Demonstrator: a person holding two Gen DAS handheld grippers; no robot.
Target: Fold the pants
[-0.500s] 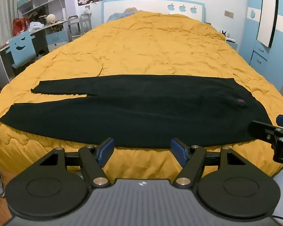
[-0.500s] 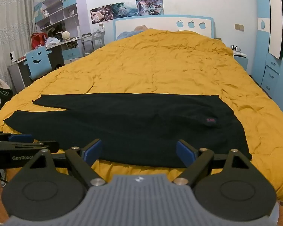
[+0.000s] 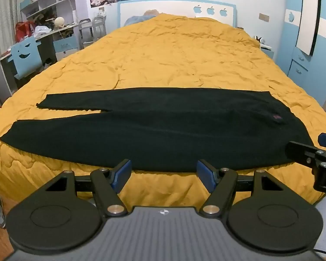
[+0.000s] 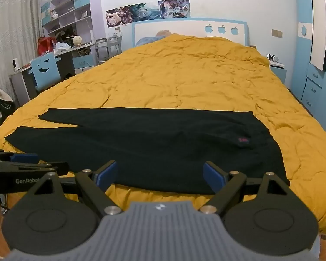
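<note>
Black pants (image 3: 163, 128) (image 4: 154, 143) lie flat across the near part of an orange-quilted bed (image 3: 173, 54) (image 4: 184, 71), legs to the left, waist to the right, with a small red tag near the waist. My left gripper (image 3: 164, 175) hovers open just short of the pants' near edge, nothing between its blue pads. My right gripper (image 4: 160, 175) is also open and empty, over the near edge towards the waist. Each gripper shows at the side of the other's view: the right gripper (image 3: 315, 150), the left gripper (image 4: 28, 163).
A desk with a blue chair (image 4: 45, 69) and shelves stand left of the bed. Blue wardrobe drawers (image 4: 313, 87) and a nightstand (image 4: 276, 67) are on the right. A white headboard (image 4: 189, 28) is at the far end. Wooden floor shows at the lower left.
Both views have shifted only slightly; the pants lie as before and both grippers stay open.
</note>
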